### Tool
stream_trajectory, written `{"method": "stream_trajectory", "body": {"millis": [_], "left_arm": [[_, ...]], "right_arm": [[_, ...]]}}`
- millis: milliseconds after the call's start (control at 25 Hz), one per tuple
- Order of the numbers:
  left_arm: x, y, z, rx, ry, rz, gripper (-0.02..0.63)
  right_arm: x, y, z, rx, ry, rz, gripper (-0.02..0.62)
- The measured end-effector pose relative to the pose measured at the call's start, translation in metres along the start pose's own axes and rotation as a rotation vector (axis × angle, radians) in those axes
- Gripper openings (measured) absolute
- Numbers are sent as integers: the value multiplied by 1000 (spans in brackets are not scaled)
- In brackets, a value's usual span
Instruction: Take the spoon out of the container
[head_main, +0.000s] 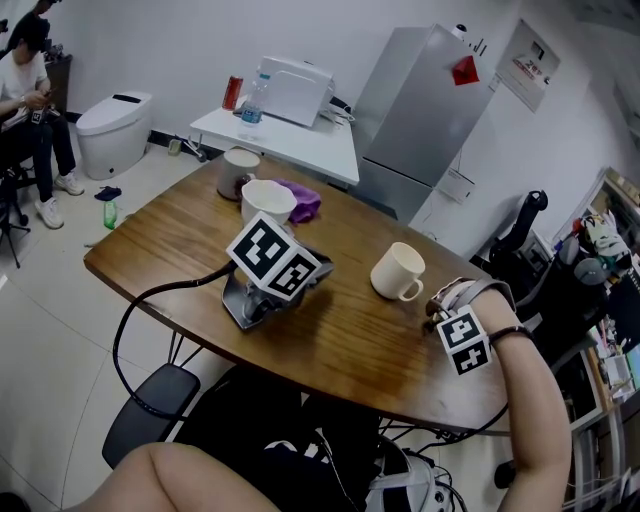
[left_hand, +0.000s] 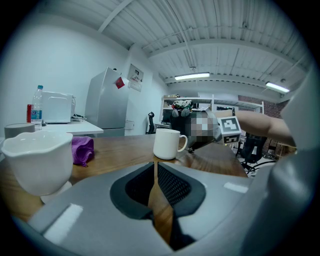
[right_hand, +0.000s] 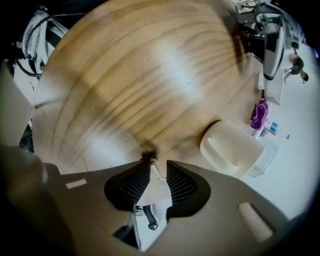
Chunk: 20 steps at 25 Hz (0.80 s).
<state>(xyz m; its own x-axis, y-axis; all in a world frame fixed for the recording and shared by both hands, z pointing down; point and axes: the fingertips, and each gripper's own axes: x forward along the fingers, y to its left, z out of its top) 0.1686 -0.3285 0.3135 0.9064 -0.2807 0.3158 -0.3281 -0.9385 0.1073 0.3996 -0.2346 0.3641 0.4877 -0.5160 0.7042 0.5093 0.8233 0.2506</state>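
container (head_main: 398, 268), a white mug, on wooden table (head_main: 330, 345); left fingers (left_hand: 176, 187) together; right fingers (right_hand: 183, 183) narrowly apart, gripping nothing

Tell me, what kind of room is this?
Probably an office break room or a workroom. There's a tall fridge against the wall and a wooden table with a white mug on it.

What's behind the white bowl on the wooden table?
In the head view, a crumpled purple cloth lies behind the white bowl, and a grey round container stands further back. The bowl covers the cloth's near edge, so whether they touch can't be told.
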Motion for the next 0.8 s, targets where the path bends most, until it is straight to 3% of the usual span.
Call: {"method": "stream_trajectory", "body": {"millis": [400,520,800], "left_arm": [[-1,2,-2,-2,0,0,21],[0,1,-2,-1,0,-1,21],[-1,1,-1,-1,-1,0,21]], "right_arm": [[-23,-10,-12,187,-64,-149,35],[-33,-18,-19,295,-82,-192,3],[-49,-36,-20,536,-158,-262,3]]}}
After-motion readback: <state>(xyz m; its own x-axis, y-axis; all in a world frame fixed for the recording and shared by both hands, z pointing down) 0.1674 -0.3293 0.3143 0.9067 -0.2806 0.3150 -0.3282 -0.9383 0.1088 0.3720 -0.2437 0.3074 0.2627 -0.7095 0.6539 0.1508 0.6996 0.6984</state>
